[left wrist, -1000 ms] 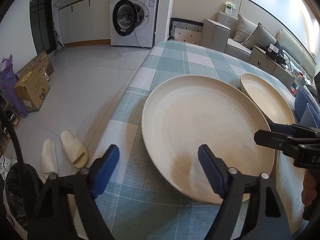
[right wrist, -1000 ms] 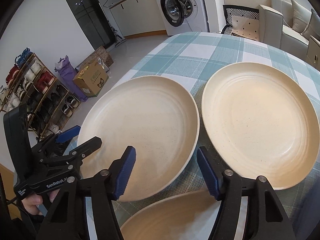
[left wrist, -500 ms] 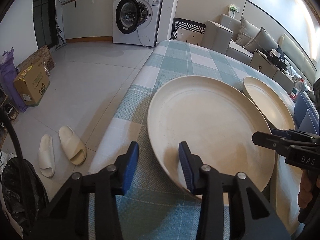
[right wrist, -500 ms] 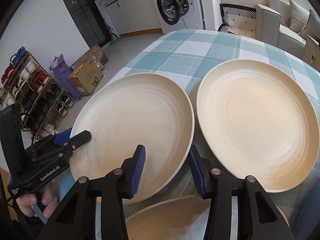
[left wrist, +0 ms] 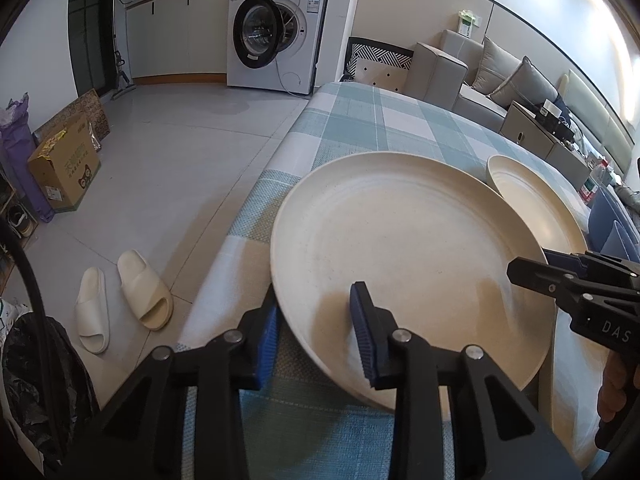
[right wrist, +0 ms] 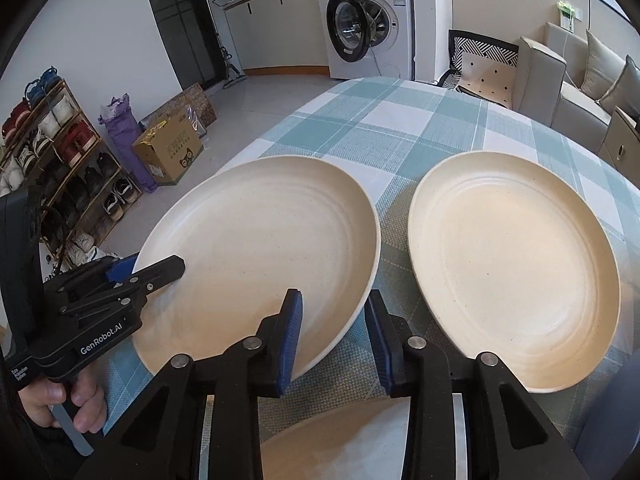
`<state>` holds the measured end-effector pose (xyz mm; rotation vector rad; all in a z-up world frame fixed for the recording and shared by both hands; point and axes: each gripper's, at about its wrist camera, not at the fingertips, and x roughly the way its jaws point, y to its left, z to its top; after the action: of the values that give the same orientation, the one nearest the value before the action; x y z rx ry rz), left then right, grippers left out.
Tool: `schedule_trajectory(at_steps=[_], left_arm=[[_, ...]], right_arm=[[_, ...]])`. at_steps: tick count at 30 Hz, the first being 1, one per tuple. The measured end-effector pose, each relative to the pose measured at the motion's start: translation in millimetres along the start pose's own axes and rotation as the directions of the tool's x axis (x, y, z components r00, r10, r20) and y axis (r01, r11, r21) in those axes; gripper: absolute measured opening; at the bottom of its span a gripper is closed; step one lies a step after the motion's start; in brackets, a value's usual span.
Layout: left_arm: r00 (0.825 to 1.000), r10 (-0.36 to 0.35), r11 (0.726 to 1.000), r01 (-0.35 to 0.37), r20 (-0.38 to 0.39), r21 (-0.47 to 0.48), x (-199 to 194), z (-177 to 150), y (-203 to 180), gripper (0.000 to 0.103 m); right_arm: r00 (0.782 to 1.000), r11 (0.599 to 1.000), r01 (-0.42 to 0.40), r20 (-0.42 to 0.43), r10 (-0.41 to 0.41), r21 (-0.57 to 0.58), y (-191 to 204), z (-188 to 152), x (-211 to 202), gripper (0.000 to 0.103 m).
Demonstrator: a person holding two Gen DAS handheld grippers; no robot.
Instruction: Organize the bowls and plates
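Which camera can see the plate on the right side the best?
The right wrist view. There the right-hand plate shows almost whole, lying flat on the checked tablecloth. In the left wrist view it is only a part, far off behind the big plate.

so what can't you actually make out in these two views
- Third plate, right wrist view: cut off by the bottom edge and covered by the right gripper, so its extent is unknown.
- Left gripper grip on the near plate: the rim hides the outer pad; contact is uncertain in both views.
- Blue items, left wrist view: cropped at the right edge, unidentifiable.
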<state>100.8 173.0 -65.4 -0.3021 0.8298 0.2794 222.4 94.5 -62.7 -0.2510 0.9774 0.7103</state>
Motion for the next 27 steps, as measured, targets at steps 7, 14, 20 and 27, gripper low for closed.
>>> schedule_trajectory(at_steps=[7,14,20,27], left_arm=[[1.0,0.013,1.0,-0.012,0.019,-0.01,-5.6,1.4,2.7,0.033],[1.0,0.014,1.0,-0.013,0.023,-0.011,-9.3,1.9,4.8,0.033],[0.999,0.022,1.0,-0.022,0.036,-0.01,-15.9,4.0,5.9,0.033],[0.998,0.017,1.0,-0.016,0.066,-0.013,-28.7,8.6,7.0,0.033]], right_arm=[[1.0,1.0,-0.006,0.009,0.006,-0.005,6.1,-1.0,-3.8,0.034],[1.0,1.0,-0.022,0.016,0.022,0.007,6.9,0.2,-6.5,0.034],[0.999,0.999,-0.035,0.032,0.034,0.007,11.0,-0.3,-12.2,0.034],[0.997,0.999,-0.04,0.071,0.041,-0.015,17.1,3.9,-28.2,0.034]])
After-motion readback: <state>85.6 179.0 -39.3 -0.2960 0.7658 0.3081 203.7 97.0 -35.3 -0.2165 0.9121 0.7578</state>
